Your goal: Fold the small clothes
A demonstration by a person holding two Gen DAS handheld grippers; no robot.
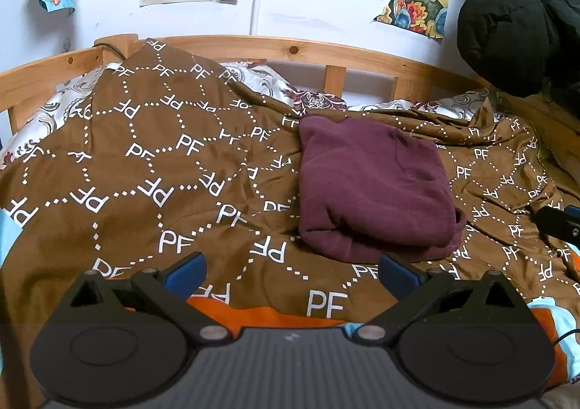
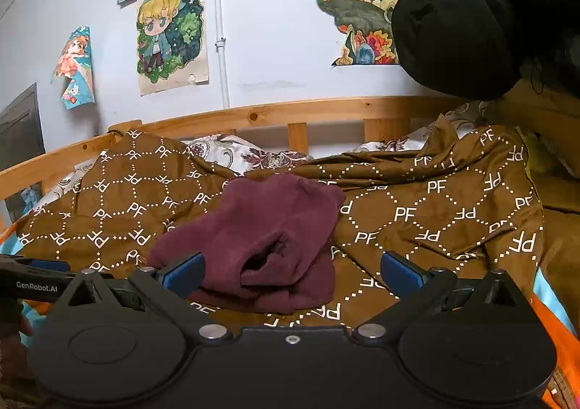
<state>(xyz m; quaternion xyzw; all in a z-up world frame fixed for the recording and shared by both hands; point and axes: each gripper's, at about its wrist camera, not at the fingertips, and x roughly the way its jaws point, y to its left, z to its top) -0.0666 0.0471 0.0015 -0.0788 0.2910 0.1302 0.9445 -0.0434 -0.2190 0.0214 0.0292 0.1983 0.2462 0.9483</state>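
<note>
A small maroon garment (image 1: 373, 188) lies folded in a thick bundle on a brown blanket (image 1: 152, 169) printed with white "PF" letters. It also shows in the right wrist view (image 2: 264, 246), just beyond the fingers. My left gripper (image 1: 291, 269) is open and empty, in front of the garment's near left corner. My right gripper (image 2: 291, 269) is open and empty, with the garment's near edge between its blue pads (image 2: 185, 273). The right gripper shows at the right edge of the left view (image 1: 560, 224). The left gripper shows at the left edge of the right view (image 2: 32, 282).
A wooden bed rail (image 1: 326, 53) runs along the back, against a white wall with drawings (image 2: 170, 35). A black padded jacket (image 2: 471, 17) hangs at the right. A floral sheet (image 1: 282, 82) shows under the blanket, and orange and light-blue fabric (image 1: 261, 314) lies at the near edge.
</note>
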